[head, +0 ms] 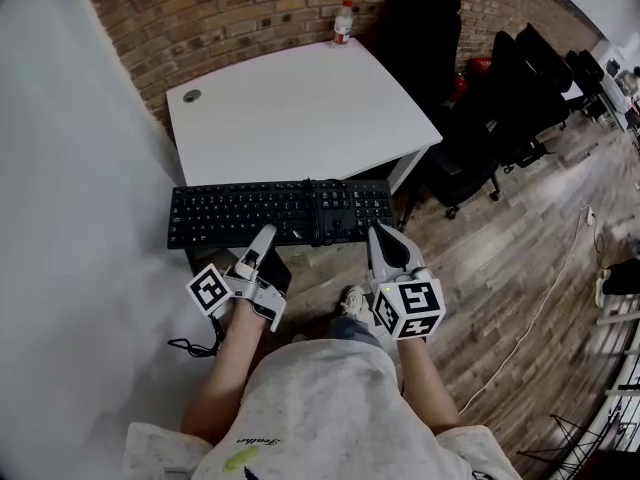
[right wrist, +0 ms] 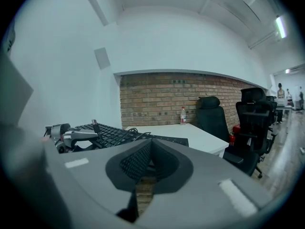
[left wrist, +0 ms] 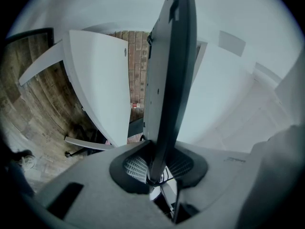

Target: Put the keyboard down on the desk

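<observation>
Head view is filled mostly by a brown wooden plank floor [head: 500, 268], bounded at the far side by a red brick wall [head: 250, 8]. A white rectangular desk [head: 300, 108] is set against that wall. To its right, black high-backed office chairs [head: 425, 38] are grouped close beside the desk's far right corner.

A black full-size computer keyboard [head: 260, 213] is held in the air just in front of the desk's near edge, keys up and long side parallel to that edge; it is not laid on the desktop. Its black cable [head: 320, 223] is bunched across the keys right of the middle.

The left gripper [head: 262, 238] is clamped on the keyboard's near edge, left of centre; in the left gripper view the board is seen edge-on, pinched between the two ribbed pads. The right gripper [head: 385, 243] is placed at the keyboard's near right corner. In the right gripper view its pads are drawn together with nothing between them, and the keyboard is seen beyond and to the left.

A clear plastic bottle with a red cap [head: 343, 23] is stood upright at the desk's far edge; its contents cannot be made out. A round grey cable grommet [head: 192, 96] is set near the desk's left edge. The desktop between them is not obstructed.
</observation>
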Tool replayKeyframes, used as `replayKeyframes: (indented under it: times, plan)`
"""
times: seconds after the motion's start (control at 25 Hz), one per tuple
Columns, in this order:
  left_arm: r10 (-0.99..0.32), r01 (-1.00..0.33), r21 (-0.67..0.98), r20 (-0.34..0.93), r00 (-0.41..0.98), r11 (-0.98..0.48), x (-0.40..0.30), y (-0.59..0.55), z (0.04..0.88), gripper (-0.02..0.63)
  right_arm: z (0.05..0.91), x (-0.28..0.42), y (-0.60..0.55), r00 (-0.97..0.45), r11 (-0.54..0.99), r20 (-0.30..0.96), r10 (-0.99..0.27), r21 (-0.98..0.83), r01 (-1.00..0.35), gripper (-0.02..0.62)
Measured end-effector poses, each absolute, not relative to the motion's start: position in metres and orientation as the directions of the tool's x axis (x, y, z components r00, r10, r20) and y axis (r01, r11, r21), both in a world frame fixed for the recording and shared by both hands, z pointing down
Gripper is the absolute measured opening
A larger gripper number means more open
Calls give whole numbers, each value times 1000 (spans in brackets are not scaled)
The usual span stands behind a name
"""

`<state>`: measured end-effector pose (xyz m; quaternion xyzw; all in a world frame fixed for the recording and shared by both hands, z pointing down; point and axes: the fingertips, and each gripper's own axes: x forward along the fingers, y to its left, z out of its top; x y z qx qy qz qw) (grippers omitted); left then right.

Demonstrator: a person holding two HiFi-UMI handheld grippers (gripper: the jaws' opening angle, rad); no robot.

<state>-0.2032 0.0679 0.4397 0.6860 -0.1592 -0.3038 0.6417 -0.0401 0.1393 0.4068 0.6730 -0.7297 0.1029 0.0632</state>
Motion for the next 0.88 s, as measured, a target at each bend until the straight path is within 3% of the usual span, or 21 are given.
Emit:
replayKeyframes:
  times: [0.36, 0.88]
  plan:
    - [-629, 158, 979, -202, 751, -126, -171, 23, 449, 72, 420, -6, 88, -120, 104, 218, -969, -86, -991, 11]
    - [-693, 148, 983, -180, 698, -106, -70, -43, 452, 72, 421, 99, 6, -202, 180, 224, -953, -115, -977, 11]
